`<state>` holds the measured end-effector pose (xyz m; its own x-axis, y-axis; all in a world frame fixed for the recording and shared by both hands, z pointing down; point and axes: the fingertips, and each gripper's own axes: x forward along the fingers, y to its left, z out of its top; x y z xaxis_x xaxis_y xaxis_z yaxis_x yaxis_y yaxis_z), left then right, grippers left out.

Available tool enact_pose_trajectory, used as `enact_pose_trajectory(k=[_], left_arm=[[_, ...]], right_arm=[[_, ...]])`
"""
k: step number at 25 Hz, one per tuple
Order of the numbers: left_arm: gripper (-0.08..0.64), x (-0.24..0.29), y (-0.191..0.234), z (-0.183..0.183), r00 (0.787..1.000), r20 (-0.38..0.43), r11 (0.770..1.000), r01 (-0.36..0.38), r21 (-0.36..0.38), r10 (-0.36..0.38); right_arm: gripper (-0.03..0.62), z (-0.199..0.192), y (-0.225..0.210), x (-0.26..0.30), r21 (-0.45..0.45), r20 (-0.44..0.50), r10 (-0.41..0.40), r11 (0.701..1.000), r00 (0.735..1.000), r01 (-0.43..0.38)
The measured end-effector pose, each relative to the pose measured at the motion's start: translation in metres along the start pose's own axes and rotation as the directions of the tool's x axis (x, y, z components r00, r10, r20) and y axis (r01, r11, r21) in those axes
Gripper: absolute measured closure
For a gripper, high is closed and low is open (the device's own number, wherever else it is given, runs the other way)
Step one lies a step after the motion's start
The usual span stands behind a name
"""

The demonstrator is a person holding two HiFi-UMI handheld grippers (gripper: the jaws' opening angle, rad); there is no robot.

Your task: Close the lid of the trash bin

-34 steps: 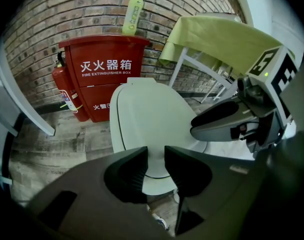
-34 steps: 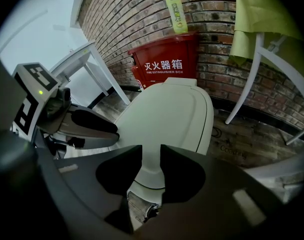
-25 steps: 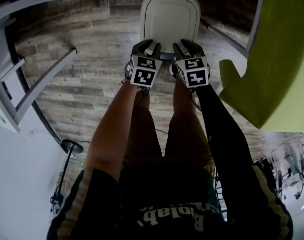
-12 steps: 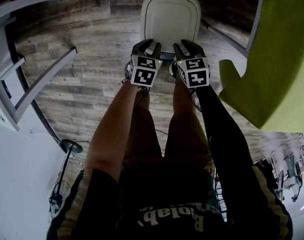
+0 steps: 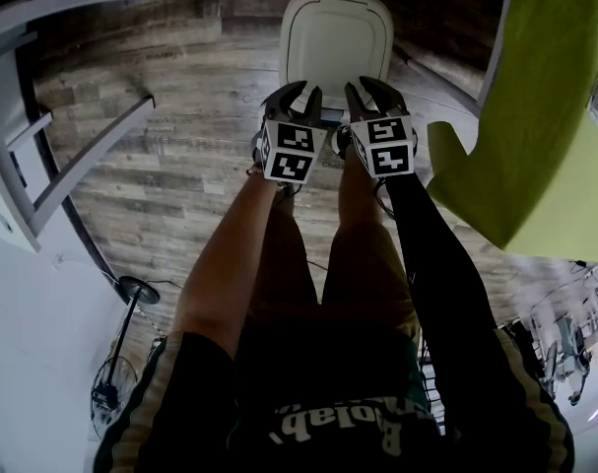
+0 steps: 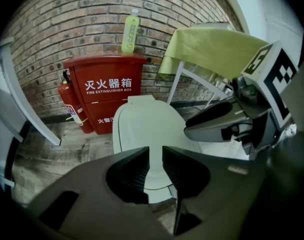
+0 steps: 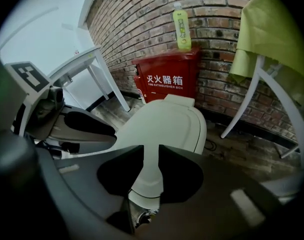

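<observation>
The trash bin's white lid [image 5: 336, 35] lies down flat over the bin on the wooden floor, in front of the person's knees. Both grippers hover side by side just above the lid's near edge. My left gripper [image 5: 299, 97] has just been closing its jaws; a narrow gap remains with nothing in it, and the lid [image 6: 144, 126] shows beyond the gap. My right gripper [image 5: 373, 91] has also been closing and is likewise empty over the lid [image 7: 167, 124]. Each gripper view shows the other gripper alongside: the right one [image 6: 219, 119], the left one [image 7: 84, 126].
A red fire-extinguisher box [image 6: 104, 86] with a green bottle [image 6: 129, 31] on top stands against the brick wall behind the bin, an extinguisher [image 6: 71, 106] beside it. A green-clothed table [image 5: 535, 116] is at the right, white table legs [image 5: 77, 161] at the left, a floor fan [image 5: 116, 402] lower left.
Both grippers have lifted a little off the lid's near edge, and their jaws stand narrower than before. The lid has not moved.
</observation>
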<state>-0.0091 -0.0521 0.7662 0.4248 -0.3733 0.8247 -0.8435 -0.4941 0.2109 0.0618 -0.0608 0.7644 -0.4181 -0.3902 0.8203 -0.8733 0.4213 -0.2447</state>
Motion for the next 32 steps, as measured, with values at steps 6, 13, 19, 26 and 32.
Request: enact_pose_trajectory(k=[6, 13, 19, 26, 32], left_arm=[[0.472, -0.040, -0.005, 0.061, 0.995, 0.095, 0.999, -0.005, 0.040, 0.002], [0.472, -0.099, 0.000, 0.137, 0.976, 0.216, 0.997, -0.051, 0.051, 0.039], [0.472, -0.149, -0.008, 0.199, 0.949, 0.309, 0.995, -0.081, 0.062, 0.058], [0.468, -0.217, -0.018, 0.260, 0.910, 0.411, 0.993, -0.096, 0.067, 0.061], [0.472, -0.288, -0.023, 0.305, 0.854, 0.513, 0.985, -0.152, 0.079, 0.091]], right_arm=[[0.489, 0.054, 0.002, -0.039, -0.031, 0.070, -0.014, 0.999, 0.997, 0.016], [0.494, 0.121, 0.001, -0.096, -0.051, 0.179, -0.041, 0.997, 0.983, 0.051], [0.503, 0.177, -0.009, -0.153, -0.048, 0.291, -0.072, 0.995, 0.954, 0.090], [0.503, 0.243, -0.001, -0.227, -0.084, 0.418, -0.070, 0.990, 0.906, 0.115], [0.505, 0.276, 0.007, -0.280, -0.126, 0.490, -0.043, 0.985, 0.871, 0.120]])
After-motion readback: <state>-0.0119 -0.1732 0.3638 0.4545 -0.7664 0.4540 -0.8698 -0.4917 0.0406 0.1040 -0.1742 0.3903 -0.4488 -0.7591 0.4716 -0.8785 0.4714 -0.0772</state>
